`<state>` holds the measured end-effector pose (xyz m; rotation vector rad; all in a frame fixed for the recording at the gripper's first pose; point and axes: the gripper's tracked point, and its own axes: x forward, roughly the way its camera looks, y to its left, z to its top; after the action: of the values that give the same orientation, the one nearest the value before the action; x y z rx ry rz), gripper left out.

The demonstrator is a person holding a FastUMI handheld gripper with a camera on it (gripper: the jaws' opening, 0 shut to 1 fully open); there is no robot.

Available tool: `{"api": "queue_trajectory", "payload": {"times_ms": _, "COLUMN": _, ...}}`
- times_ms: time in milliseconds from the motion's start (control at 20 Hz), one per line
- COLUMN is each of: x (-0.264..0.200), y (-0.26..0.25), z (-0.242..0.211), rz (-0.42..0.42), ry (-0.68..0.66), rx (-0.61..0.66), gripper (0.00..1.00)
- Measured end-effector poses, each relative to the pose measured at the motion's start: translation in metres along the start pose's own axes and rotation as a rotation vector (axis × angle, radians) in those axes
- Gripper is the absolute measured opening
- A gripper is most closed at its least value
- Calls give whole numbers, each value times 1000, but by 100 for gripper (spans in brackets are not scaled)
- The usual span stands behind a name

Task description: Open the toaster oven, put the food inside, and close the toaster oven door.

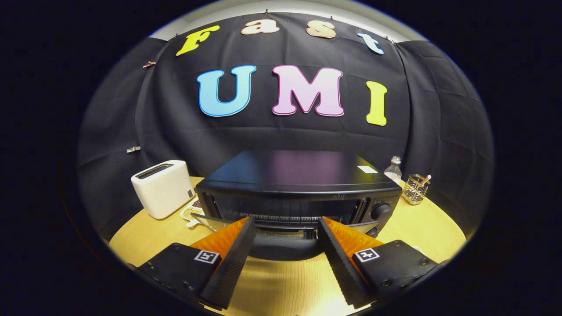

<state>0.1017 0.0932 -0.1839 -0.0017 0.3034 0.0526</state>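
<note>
The toaster oven (pixel 298 193) sits on the bench (pixel 421 228), just ahead of the fingers (pixel 287 224); the fingers are spread apart and hold nothing; a white toaster (pixel 162 188) stands left of it.

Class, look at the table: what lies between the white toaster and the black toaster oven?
In the gripper view, a small pale patterned item, partly hidden, lies on the table between the toaster and the toaster oven. The open tongs sit at the oven's door.

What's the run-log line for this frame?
gripper: open, at oven door | toaster oven: door partly down | toaster: beside oven
</note>
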Motion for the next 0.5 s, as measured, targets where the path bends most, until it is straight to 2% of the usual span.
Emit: {"api": "queue_trajectory", "payload": {"times_ms": 500, "x": -22, "y": 2, "z": -30, "rz": 47, "ry": 88, "rx": 18, "gripper": 96}}
